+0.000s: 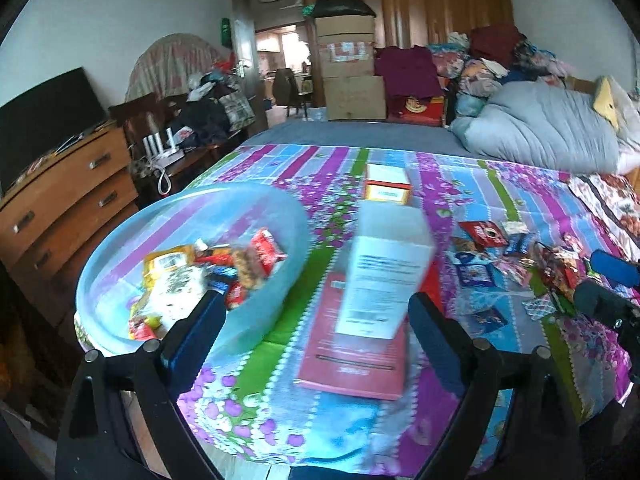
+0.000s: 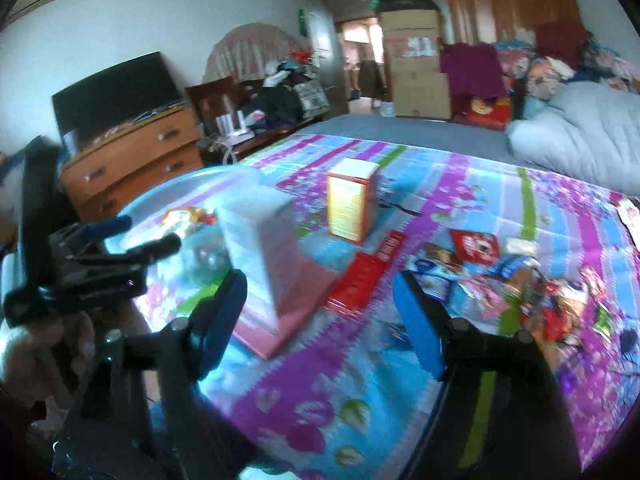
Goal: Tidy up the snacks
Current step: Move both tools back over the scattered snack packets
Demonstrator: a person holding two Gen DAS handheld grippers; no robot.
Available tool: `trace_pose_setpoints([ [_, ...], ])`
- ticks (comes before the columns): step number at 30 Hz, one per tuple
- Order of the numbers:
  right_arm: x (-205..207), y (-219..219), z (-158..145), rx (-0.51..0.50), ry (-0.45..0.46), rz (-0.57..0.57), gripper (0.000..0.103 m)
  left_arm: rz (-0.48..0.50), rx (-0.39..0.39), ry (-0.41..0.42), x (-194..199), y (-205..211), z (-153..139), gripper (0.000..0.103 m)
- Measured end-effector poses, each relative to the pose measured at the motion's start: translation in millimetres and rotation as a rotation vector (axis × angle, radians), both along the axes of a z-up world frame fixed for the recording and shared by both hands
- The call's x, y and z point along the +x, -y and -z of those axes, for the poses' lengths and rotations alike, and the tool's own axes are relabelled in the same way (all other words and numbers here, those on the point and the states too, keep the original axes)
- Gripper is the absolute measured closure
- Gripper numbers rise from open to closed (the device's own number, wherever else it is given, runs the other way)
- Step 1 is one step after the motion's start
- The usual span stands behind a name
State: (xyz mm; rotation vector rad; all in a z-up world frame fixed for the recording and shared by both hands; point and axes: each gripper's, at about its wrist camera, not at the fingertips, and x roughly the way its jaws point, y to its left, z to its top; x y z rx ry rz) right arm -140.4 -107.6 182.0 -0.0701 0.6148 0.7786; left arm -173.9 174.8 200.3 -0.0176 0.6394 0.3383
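A tall white box point(image 1: 384, 280) stands on a flat red box point(image 1: 352, 364) on the flowered bedspread. My left gripper point(image 1: 316, 332) is open, its fingers either side of the white box and short of it, not touching. To the left, a pale blue basin point(image 1: 280, 216) holds several snack packets point(image 1: 208, 276). An orange-and-yellow box point(image 1: 387, 186) stands farther back. Loose snack packets point(image 1: 500, 264) lie scattered at the right. My right gripper point(image 2: 320, 320) is open with nothing between its fingers, facing the white box point(image 2: 260, 240) and the flat red box point(image 2: 362, 280); the snack pile point(image 2: 520, 280) is to its right.
The left gripper point(image 2: 150, 234) shows at the left of the right wrist view, a hand below it. A wooden dresser point(image 1: 68, 200) with a TV stands left of the bed. A grey quilt point(image 1: 540, 124), stacked cardboard boxes point(image 1: 348, 72) and piled clothes lie beyond.
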Motion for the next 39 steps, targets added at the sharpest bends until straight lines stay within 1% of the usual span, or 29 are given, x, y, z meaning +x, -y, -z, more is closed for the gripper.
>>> trace_pose_setpoints([
  [4,11.5,39.7,27.3,-0.023,-0.099,0.054,0.026,0.061,-0.029,-0.042,13.2,24.5,7.2,0.009],
  [7,19.9,82.6,60.6,-0.035,-0.205,0.120,0.027,0.137,-0.048,-0.068,21.6,50.9,17.5,0.009],
  [9,23.0,107.8,78.2,-0.028,-0.264,0.141,0.034,0.207,-0.067,-0.092,30.3,71.2,26.2,0.009],
  [10,24.8,119.0,86.6,-0.028,-0.292,0.155,0.042,0.246,-0.082,-0.108,34.4,81.5,32.6,0.009],
  [12,29.6,141.3,103.7,-0.024,-0.345,0.188,0.046,0.327,-0.125,-0.152,47.4,102.6,49.4,0.009],
  [14,36.0,156.9,114.9,-0.015,-0.376,0.221,0.049,0.366,-0.160,-0.189,57.7,117.2,65.5,0.009],
  [17,46.8,166.2,122.2,-0.028,-0.368,0.255,0.049,0.399,-0.201,-0.255,73.4,133.9,90.9,0.009],
  [19,64.7,171.0,127.9,-0.055,-0.341,0.278,0.049,0.420,-0.219,-0.285,79.8,140.8,105.3,0.010],
  [21,91.0,174.8,132.4,-0.088,-0.312,0.297,0.048,0.428,-0.225,-0.306,84.4,143.2,116.2,0.010],
  [23,116.4,174.3,137.0,-0.136,-0.278,0.306,0.047,0.428,-0.232,-0.315,87.3,139.8,122.4,0.010],
  [25,142.6,171.7,143.4,-0.174,-0.262,0.298,0.047,0.427,-0.243,-0.314,90.8,134.4,126.9,0.010],
  [28,176.1,164.7,157.6,-0.208,-0.276,0.281,0.047,0.432,-0.249,-0.306,99.8,125.5,132.7,0.010],
  [30,181.6,162.2,160.4,-0.213,-0.269,0.270,0.050,0.432,-0.257,-0.300,109.3,120.9,136.8,0.010],
  [31,181.7,161.3,160.2,-0.213,-0.269,0.266,0.063,0.426,-0.261,-0.301,115.2,119.6,139.1,0.010],
  [35,168.6,162.9,156.1,-0.168,-0.283,0.262,0.065,0.416,-0.264,-0.302,138.0,120.2,150.3,0.010],
  [37,152.3,166.5,148.4,-0.129,-0.279,0.262,0.065,0.415,-0.241,-0.310,147.6,122.8,159.4,0.010],
  [39,126.7,172.3,140.4,-0.102,-0.270,0.259,0.065,0.407,-0.199,-0.332,156.1,125.6,172.0,0.010],
])
